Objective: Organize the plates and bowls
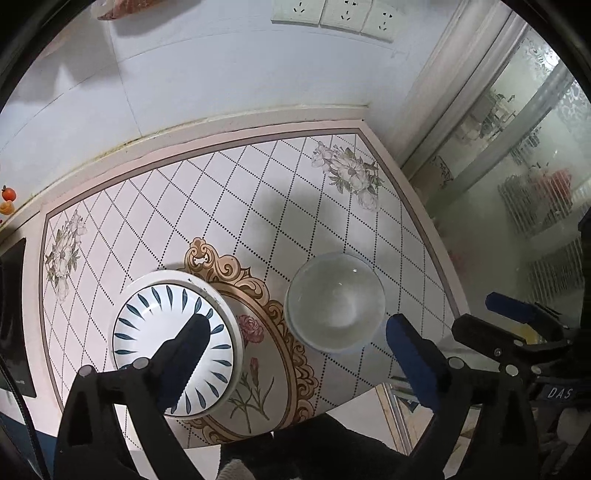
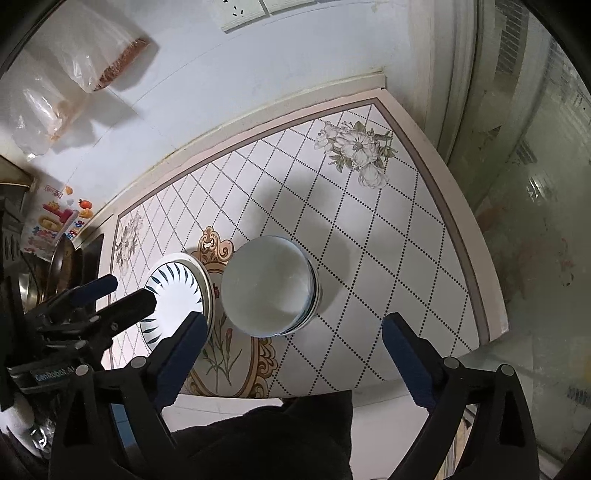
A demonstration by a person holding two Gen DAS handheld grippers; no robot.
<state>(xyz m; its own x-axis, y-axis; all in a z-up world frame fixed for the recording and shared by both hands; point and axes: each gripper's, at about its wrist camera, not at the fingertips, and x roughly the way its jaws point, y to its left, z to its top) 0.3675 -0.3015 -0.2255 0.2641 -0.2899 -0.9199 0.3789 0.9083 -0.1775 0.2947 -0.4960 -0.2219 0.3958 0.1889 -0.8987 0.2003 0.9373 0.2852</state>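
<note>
A stack of plates (image 1: 147,328), white with blue leaf strokes around the well, sits on the tiled table (image 1: 258,206). Just to its right stands a stack of white bowls (image 1: 334,301), nested upright. My left gripper (image 1: 298,321) hovers above both stacks, open and holding nothing; its left finger overlaps the plates in the picture. The right gripper (image 1: 491,317) shows at the right edge, open. In the right wrist view my right gripper (image 2: 293,321) hangs open above the bowls (image 2: 266,284). The plates (image 2: 177,291) lie to their left, with the left gripper (image 2: 122,291) over them.
The table (image 2: 369,240) meets a white wall with sockets (image 1: 332,14) at the back and ends at a rim on the right, beside a glass door (image 2: 535,221). Plastic bags (image 2: 92,55) hang on the wall. A dark cooktop (image 1: 11,314) and pans (image 2: 59,266) sit left.
</note>
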